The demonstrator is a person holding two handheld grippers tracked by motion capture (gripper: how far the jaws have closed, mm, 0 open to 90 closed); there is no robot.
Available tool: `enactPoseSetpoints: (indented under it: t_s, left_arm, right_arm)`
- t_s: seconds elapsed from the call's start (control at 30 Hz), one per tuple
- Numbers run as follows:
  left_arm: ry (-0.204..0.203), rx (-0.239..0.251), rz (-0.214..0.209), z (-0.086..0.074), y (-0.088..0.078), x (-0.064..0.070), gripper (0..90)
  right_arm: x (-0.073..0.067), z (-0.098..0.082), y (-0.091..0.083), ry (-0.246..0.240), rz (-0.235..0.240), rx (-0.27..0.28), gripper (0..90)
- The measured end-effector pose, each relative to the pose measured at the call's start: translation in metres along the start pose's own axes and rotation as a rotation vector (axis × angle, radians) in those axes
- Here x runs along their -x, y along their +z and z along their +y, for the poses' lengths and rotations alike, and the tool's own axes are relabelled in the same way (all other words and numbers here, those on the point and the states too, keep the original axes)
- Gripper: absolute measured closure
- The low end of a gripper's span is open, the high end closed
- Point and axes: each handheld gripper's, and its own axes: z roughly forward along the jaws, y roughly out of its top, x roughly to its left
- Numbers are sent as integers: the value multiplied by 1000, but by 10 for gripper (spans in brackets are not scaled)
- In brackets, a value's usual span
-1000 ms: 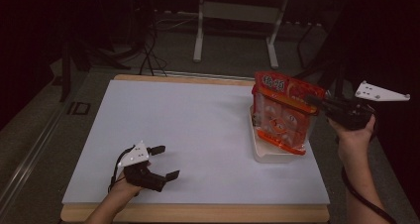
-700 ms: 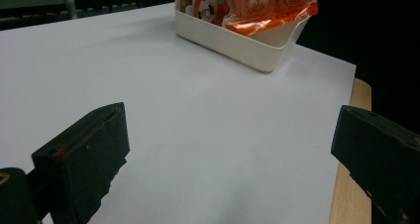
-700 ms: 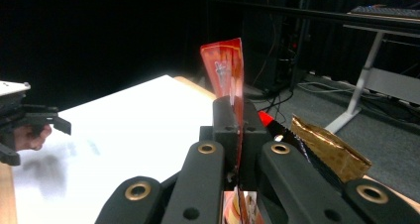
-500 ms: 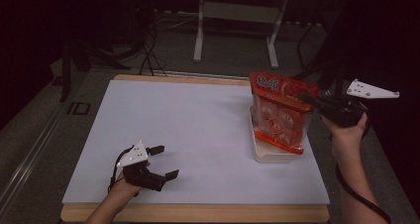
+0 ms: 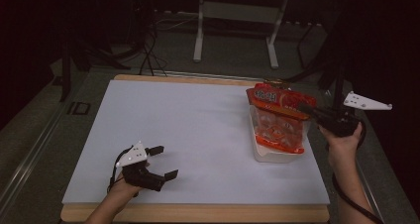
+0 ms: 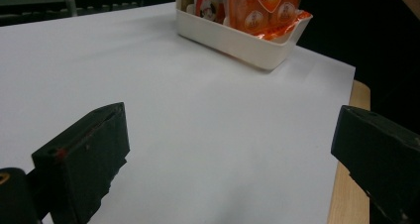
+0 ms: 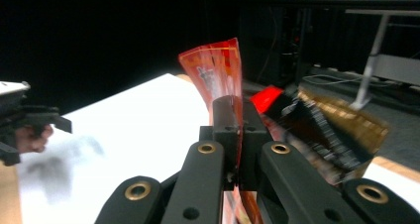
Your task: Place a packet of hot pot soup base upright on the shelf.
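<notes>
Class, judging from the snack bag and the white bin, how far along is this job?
Done: the right claw is shut on the snack bag's edge. In hand: its lower end sits inside the white bin. Left: release it. The left claw rests open on the table.

1. Right gripper (image 5: 308, 109) w/ red snack bag (image 5: 278, 119) now lower than before.
2. Bag's bottom sits deeper in white tray (image 5: 270, 156).
3. Bag leans flatter over tray vs earlier.
</notes>
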Motion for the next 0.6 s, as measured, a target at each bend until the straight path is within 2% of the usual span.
enactPoseSetpoints:
  t_s: [0.1, 0.27, 0.6]
  left_arm:
    - [1, -4, 0, 0, 1, 0, 22]
    - [-10, 0, 0, -1, 0, 0, 22]
    - [-16, 0, 7, -3, -2, -1, 22]
  right_arm:
    - [-5, -11, -2, 8, -12, 17, 900]
    - [-13, -17, -5, 1, -36, 19, 900]
    - [-13, -29, -9, 52, -82, 19, 900]
